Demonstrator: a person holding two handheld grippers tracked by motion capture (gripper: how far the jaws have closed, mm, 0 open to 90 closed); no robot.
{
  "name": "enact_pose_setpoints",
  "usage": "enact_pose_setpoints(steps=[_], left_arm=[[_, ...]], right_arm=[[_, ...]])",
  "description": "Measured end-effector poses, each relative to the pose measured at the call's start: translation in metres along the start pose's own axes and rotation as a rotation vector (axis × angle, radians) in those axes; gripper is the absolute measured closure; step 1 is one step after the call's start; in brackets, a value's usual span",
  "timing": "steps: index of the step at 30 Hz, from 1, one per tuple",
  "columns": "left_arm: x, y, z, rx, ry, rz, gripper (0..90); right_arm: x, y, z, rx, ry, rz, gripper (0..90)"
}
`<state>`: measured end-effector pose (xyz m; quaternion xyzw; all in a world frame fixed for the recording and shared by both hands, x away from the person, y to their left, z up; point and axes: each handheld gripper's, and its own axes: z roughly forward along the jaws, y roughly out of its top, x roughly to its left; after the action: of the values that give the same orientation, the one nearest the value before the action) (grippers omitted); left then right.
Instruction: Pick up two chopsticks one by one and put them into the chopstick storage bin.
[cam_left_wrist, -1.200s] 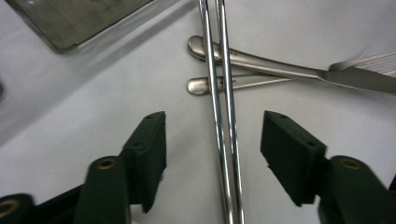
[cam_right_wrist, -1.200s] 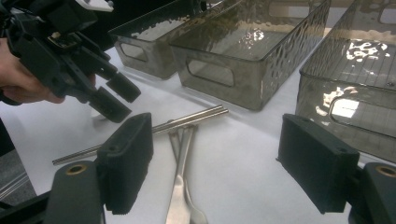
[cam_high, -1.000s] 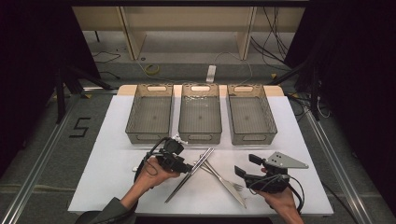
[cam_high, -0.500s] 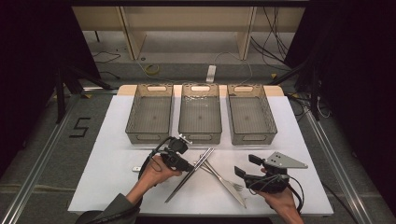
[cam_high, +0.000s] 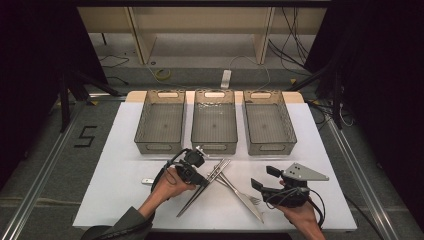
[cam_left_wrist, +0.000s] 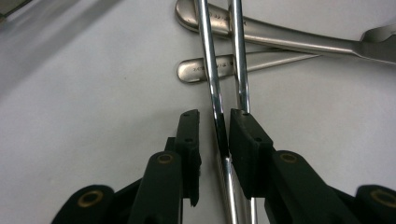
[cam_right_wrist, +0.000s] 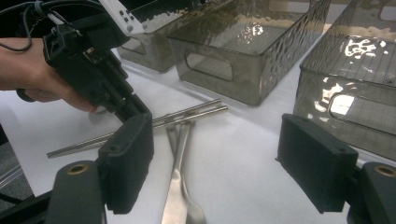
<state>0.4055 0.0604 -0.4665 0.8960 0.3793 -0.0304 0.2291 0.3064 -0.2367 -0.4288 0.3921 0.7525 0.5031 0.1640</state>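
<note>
While the left gripper (cam_left_wrist: 212, 128) hangs low over the white table (cam_high: 120, 150), its jaws have just been closing around one of the two metal chopsticks (cam_left_wrist: 211, 79), which runs straight up between them along the gripper's own line; the right-hand pad looks to touch the rod, the left-hand pad stands a little off it, so I judge the grip not yet made; the second chopstick (cam_left_wrist: 239, 60) lies just beside the first, outside that right-hand pad, and a clean pick seems to turn on keeping it out; in the high view the pair (cam_high: 202, 187) slants from near the middle bin (cam_high: 215, 147) down toward the person, crossing the fork (cam_high: 240, 192) and another utensil; the right gripper (cam_high: 265, 177) rests well apart, jaws wide and empty, so the left hand (cam_high: 172, 184) is nearer.
</note>
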Motion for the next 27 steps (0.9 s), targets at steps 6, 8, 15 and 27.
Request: enact_pose_setpoints(steps=[6, 8, 15, 27], left_arm=[[-0.0017, 0.0001, 0.0010, -0.003, 0.026, 0.020, 79.1], [-0.0021, 0.0000, 0.0012, -0.005, 0.030, 0.022, 79.3], [-0.0028, -0.0006, 0.0014, -0.010, 0.044, 0.025, 84.2], [-0.0020, -0.0012, -0.0017, -0.019, 0.058, 0.045, 85.0]], right_arm=[[0.0005, -0.0003, 0.0009, 0.007, -0.007, -0.007, 28.0], [0.0007, -0.0003, 0.0010, 0.011, -0.012, -0.017, 28.0], [0.0024, -0.0005, 0.0019, 0.023, -0.021, -0.039, 28.0], [0.0027, -0.0004, 0.0015, 0.023, -0.019, -0.045, 28.1]])
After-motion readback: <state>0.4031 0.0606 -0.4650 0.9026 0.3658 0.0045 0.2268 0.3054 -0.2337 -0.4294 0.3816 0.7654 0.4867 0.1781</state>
